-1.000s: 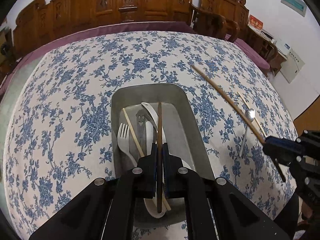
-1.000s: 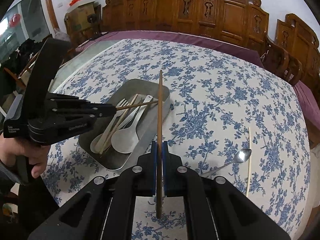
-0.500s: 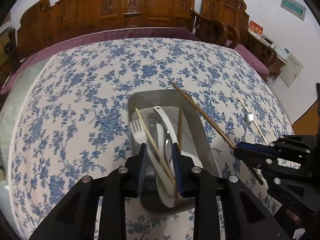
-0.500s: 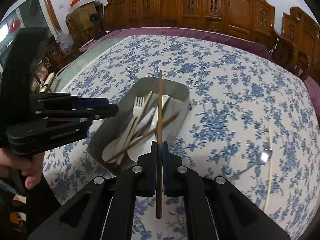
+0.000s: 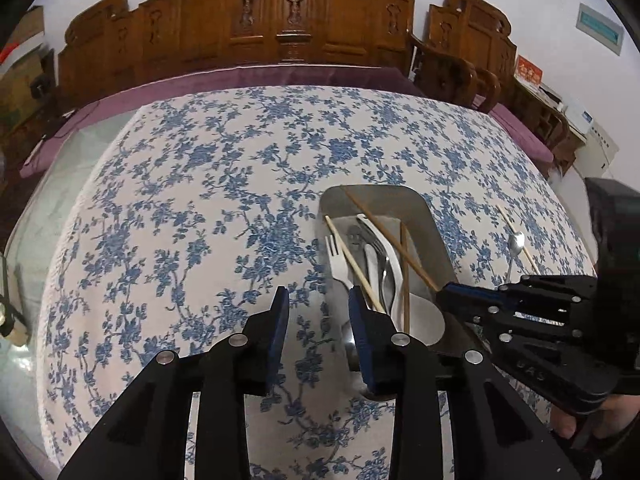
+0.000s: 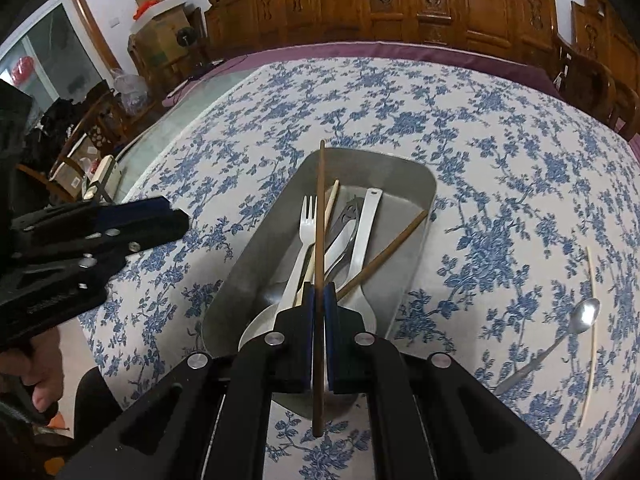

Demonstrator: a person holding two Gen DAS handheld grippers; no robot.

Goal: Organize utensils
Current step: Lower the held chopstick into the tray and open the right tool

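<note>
A grey metal tray [image 6: 416, 188] [image 5: 432, 224] on the flowered tablecloth holds a white fork [image 6: 306, 220], a white spoon, metal cutlery, a pale chopstick and a brown chopstick [image 6: 384, 256]. My right gripper [image 6: 319, 292] is shut on a second brown chopstick [image 6: 320, 208], held over the tray's near end and pointing along it. My left gripper [image 5: 318, 300] is open and empty, just left of the tray's near end. A metal spoon [image 6: 560, 340] and a pale chopstick [image 6: 592, 328] lie on the cloth right of the tray.
Carved wooden chairs [image 5: 280, 28] line the far side of the table. Cardboard boxes [image 6: 160, 0] and clutter stand at the far left in the right wrist view. A purple cloth edge [image 5: 260, 76] rims the table.
My left gripper let go of its brown chopstick into the tray, opened and moved left off the tray. My right gripper brought its chopstick over the tray.
</note>
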